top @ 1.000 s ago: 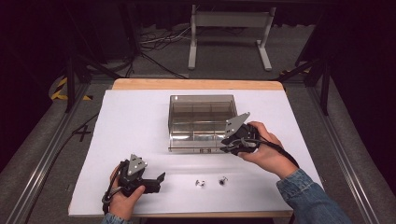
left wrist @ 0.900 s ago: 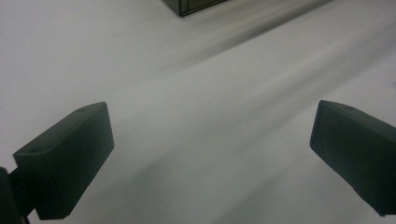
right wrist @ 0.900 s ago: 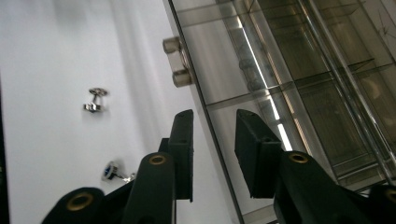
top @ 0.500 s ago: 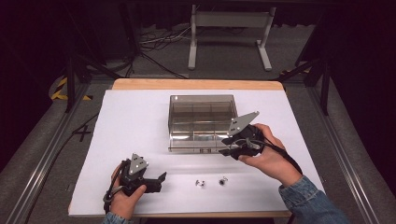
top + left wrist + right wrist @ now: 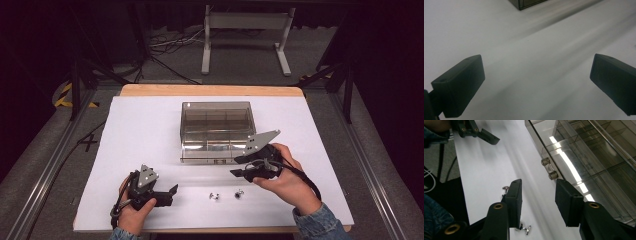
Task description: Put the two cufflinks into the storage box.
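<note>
2 grippers work over the white counter point(image 5: 150, 130), beside a smoky clear box point(image 5: 217, 131) with inner compartments. The right gripper point(image 5: 241, 167), which 1 second earlier sat against the front wall of the box, has drawn back a little toward the person, and its fingers point(image 5: 515, 195) have just been opening; in the right gripper view they now stand moderately apart with nothing between them. Just ahead of them lies the small clear handle point(image 5: 549, 168) on the front of the box, near but untouched. This suggests a release of the front wall or handle, so the box step appears finished or paused, though whether anything on the box has shifted cannot be told. 2 small metal screws point(image 5: 226, 194) lie on the counter, close together, between the 2 grippers and just in front of the box; judged from their place, they are the likely next pick. The left gripper point(image 5: 172, 195) rests at the near left of the counter, unmoved, its fingers point(image 5: 459, 85) wide and empty.
</note>
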Tool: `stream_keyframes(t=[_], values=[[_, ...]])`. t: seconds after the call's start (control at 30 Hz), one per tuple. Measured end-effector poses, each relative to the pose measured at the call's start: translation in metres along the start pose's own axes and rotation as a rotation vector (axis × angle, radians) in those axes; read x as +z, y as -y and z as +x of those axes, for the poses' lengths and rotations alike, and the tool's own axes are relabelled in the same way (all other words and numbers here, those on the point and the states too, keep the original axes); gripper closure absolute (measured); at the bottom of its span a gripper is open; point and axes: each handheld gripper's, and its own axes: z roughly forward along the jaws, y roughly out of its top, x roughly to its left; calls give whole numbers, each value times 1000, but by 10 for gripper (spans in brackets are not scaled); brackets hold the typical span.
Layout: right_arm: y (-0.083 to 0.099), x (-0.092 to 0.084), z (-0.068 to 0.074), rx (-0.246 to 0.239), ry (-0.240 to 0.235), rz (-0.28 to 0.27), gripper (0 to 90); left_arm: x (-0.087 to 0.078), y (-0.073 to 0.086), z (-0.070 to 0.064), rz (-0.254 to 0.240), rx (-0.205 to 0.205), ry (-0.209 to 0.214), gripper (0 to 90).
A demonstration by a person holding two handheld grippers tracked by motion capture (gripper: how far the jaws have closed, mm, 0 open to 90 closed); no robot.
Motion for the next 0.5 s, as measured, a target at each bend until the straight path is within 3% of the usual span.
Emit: stream_keyframes(t=[0.3, 0.5], values=[[5, 14, 11, 7, -26, -43, 575, -1, 0, 1, -1, 2, -3, 3], [4, 26, 18, -15, -39, -35, 569, -2, 0, 1, 2, -4, 3, 3]])
